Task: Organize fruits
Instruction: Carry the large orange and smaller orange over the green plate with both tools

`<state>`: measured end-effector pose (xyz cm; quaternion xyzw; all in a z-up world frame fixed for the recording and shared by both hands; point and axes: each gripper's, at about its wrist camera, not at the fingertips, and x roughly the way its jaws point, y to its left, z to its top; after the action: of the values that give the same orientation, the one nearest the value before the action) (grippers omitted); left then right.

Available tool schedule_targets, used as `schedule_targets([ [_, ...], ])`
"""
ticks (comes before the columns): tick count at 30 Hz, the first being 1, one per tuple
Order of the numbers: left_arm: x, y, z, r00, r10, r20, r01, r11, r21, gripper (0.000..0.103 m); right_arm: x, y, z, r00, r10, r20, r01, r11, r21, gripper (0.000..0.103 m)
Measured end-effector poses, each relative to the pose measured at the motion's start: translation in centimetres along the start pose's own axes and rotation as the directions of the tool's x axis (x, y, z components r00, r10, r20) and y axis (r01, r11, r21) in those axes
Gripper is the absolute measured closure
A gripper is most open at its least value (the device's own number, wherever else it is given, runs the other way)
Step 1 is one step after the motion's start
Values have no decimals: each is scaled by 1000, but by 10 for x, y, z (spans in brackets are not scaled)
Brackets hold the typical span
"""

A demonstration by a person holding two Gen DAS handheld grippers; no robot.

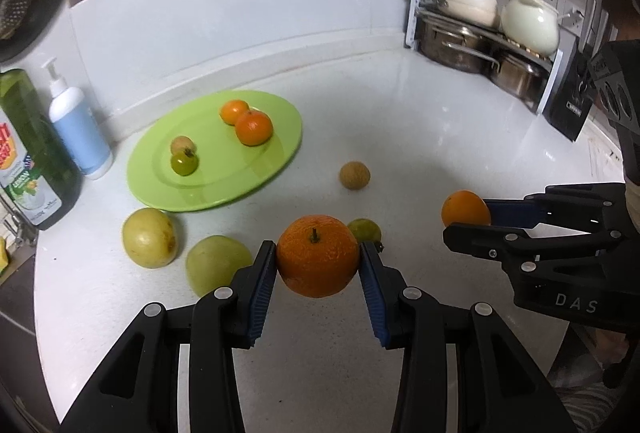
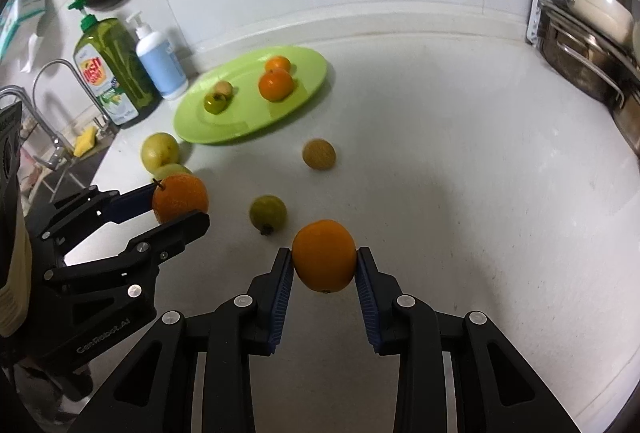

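Note:
My left gripper (image 1: 318,257) is shut on a large orange with a stem (image 1: 317,255), held above the white counter. My right gripper (image 2: 324,259) is shut on a smaller smooth orange (image 2: 324,255), also lifted. Each gripper shows in the other's view: the right gripper (image 1: 466,219) at the right edge, the left gripper (image 2: 180,203) at the left. A green plate (image 1: 280,121) at the back left carries two tangerines (image 1: 253,127), a small green fruit (image 1: 184,163) and a small tan fruit (image 1: 182,143). On the counter lie two yellow-green fruits (image 1: 150,243), a small green fruit (image 2: 268,213) and a brown round fruit (image 1: 354,175).
A green dish-soap bottle (image 1: 28,149) and a white-blue pump bottle (image 1: 78,125) stand left of the plate. A rack with steel pots and white cookware (image 1: 480,33) fills the back right corner. A tap and sink (image 2: 48,129) lie at the far left.

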<state>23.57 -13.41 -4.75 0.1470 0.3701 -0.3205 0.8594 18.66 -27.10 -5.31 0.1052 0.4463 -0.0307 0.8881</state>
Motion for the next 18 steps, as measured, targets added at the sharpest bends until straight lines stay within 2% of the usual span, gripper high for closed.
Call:
schedule_targets([
  [18,-49,10,14,989,99,108,-91,993,-81,62,-36,23,25,990,70,120,-58,993,-100,70],
])
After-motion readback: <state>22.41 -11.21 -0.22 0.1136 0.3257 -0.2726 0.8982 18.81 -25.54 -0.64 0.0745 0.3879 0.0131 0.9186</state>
